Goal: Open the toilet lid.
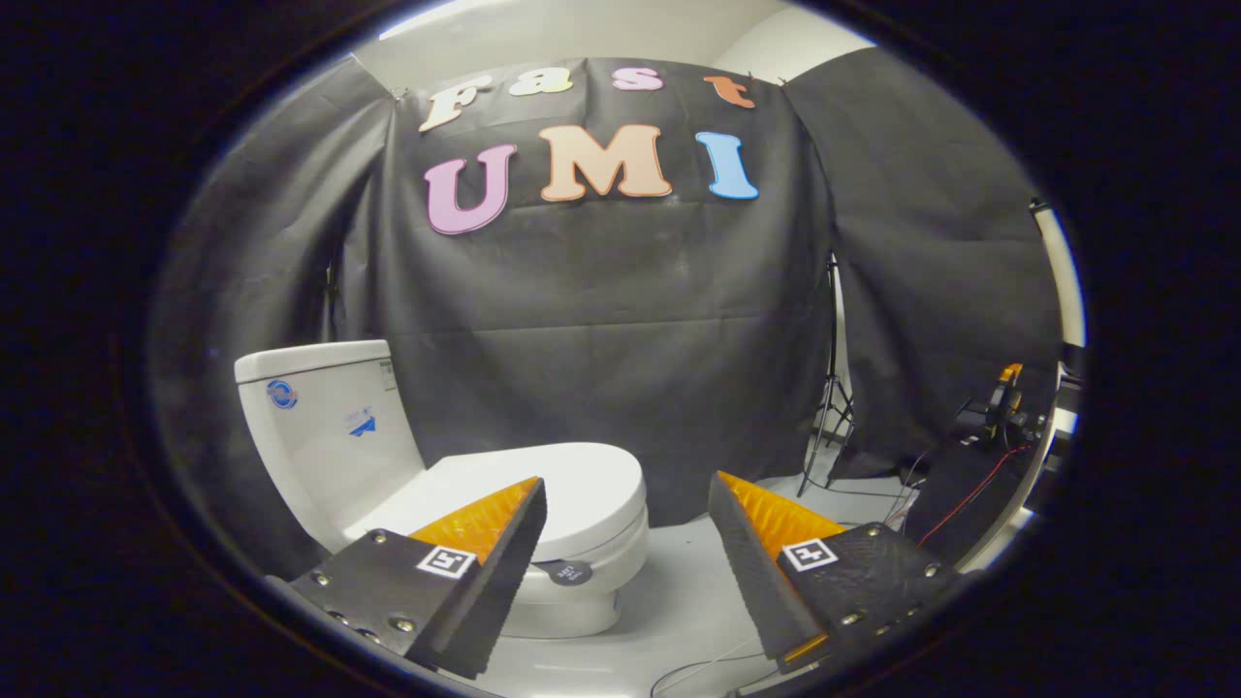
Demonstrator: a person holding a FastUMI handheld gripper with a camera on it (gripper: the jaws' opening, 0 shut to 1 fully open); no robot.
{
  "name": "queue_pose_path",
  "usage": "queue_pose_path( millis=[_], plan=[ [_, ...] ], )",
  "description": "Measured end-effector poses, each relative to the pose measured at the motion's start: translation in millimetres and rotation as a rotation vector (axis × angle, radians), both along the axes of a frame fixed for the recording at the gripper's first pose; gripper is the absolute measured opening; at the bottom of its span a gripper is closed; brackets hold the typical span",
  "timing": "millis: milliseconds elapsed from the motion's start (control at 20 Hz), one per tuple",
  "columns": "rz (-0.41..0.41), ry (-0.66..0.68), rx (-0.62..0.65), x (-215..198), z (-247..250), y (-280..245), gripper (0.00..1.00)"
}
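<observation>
A white toilet stands on the floor against the black cloth wall, its tank (325,427) at the back left. Its lid (572,485) lies flat and closed over the bowl (591,557), facing right. My gripper (625,504) is open, the fingers wide apart with nothing between them. The left finger (504,562) overlaps the near side of the lid in the view; whether it touches is unclear. The right finger (751,562) hangs over bare floor to the right of the bowl.
A light stand's tripod legs (829,427) stand at the seam of the cloth wall to the right. Further right is a dark block with equipment and a red cable (974,494). Thin cables (698,674) lie on the pale floor near the fingers.
</observation>
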State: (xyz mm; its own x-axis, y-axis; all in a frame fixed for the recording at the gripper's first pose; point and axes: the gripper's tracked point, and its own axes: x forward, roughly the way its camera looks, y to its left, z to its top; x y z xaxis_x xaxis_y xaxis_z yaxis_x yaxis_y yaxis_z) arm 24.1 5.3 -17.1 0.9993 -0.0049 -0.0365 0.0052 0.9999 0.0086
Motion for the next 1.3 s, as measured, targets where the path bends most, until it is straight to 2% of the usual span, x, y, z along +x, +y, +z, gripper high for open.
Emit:
queue_pose_path(
  millis=[300, 500, 800, 900, 1150, 1200, 1300],
  plan=[
    [-0.025, 0.063, 0.01, 21, -25, -5, 0.99],
    [0.019, 0.156, 0.057, 39, -54, 9, 0.99],
    [0.036, 0.36, 0.201, 59, -115, 24, 0.99],
    [0.043, 0.443, 0.294, 62, -133, 30, 0.99],
    [0.017, 0.576, 0.424, 68, -186, 37, 0.97],
    [0.018, 0.589, 0.448, 68, -190, 38, 0.92],
    [0.029, 0.596, 0.508, 74, -190, 46, 0.9]
  ],
)
